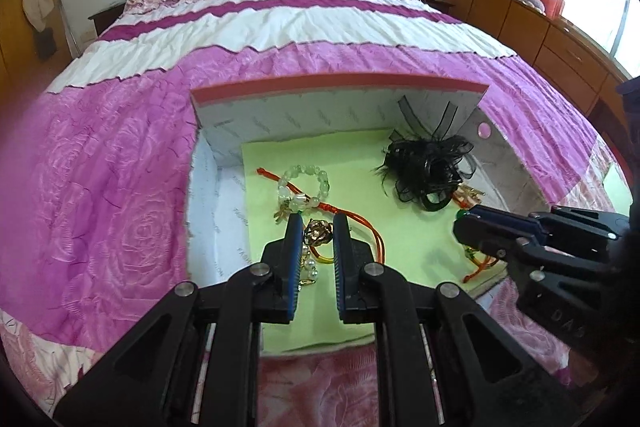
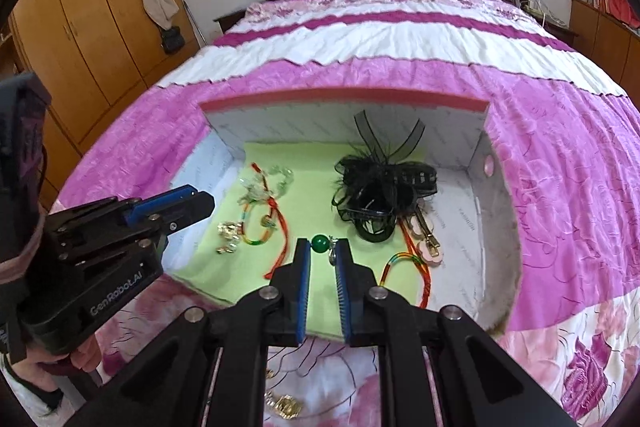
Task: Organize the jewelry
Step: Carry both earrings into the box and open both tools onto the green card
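From the left wrist camera, the left gripper [image 1: 316,227] hangs over the near left part of a shallow box [image 1: 336,89] that sits on the pink and white bedspread [image 1: 120,155]. Its blue-padded jaws stand a little apart, with a gold rose-shaped ornament [image 1: 318,231] between the tips; whether the pads actually press on it I cannot tell. A green sheet [image 1: 352,163] lines the box floor. On it, just beyond the tips, lies a bracelet of pale, cloudy beads [image 1: 304,183], forming a ring, with an orange-red cord [image 1: 362,221] running under it from far left to near right. A black hair piece [image 1: 428,171] of loops and ribbon fills the far right corner. The right gripper [image 1: 466,225] comes in from the right, a green bead just at its tip.

From the right wrist camera, the right gripper [image 2: 322,247] has its jaws slightly parted around a round, glossy green bead [image 2: 319,242], a small silver charm hanging beside it; contact is not clear. A rainbow-striped cord [image 2: 416,267] curves along the right, its length running near to far. The left gripper [image 2: 200,205] points in from the left, over the box's left wall.
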A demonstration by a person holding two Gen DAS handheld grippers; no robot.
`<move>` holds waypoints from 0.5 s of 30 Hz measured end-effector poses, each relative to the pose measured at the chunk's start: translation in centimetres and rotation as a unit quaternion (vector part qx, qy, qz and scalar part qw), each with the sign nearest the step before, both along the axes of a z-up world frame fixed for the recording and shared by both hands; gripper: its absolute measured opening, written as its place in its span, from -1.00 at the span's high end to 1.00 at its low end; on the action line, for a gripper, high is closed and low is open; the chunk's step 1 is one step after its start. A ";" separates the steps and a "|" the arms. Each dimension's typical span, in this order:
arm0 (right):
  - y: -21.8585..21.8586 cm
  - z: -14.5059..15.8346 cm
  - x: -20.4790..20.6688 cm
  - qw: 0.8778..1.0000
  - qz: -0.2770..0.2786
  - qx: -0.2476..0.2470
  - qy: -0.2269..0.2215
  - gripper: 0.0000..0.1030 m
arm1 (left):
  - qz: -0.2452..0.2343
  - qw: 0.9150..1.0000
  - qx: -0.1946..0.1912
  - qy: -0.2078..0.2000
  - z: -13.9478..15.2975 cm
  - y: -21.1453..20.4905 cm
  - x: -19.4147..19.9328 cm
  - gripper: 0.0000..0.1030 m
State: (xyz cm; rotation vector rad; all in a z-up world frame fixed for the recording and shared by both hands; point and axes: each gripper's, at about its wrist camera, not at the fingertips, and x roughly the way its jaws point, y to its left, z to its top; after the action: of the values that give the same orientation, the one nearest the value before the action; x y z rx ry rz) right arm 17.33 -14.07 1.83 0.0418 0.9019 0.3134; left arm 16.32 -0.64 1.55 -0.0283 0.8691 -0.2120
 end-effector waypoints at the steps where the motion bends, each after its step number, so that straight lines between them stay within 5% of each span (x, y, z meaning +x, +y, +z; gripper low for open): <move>1: 0.1 -0.4 0.2 1.000 -0.001 -0.002 0.006 0.73 | -0.001 1.000 0.000 0.004 -0.3 -0.1 0.2 0.87; 15: 0.3 -3.6 1.8 0.998 -0.006 -0.023 0.055 0.72 | 0.002 0.999 0.001 0.047 -3.2 -0.3 1.3 0.86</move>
State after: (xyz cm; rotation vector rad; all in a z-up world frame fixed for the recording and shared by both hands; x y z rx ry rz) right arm 19.18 -13.80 -1.79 0.0216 1.0179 0.2807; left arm 17.64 -0.92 -1.60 -0.0380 0.9629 -0.2077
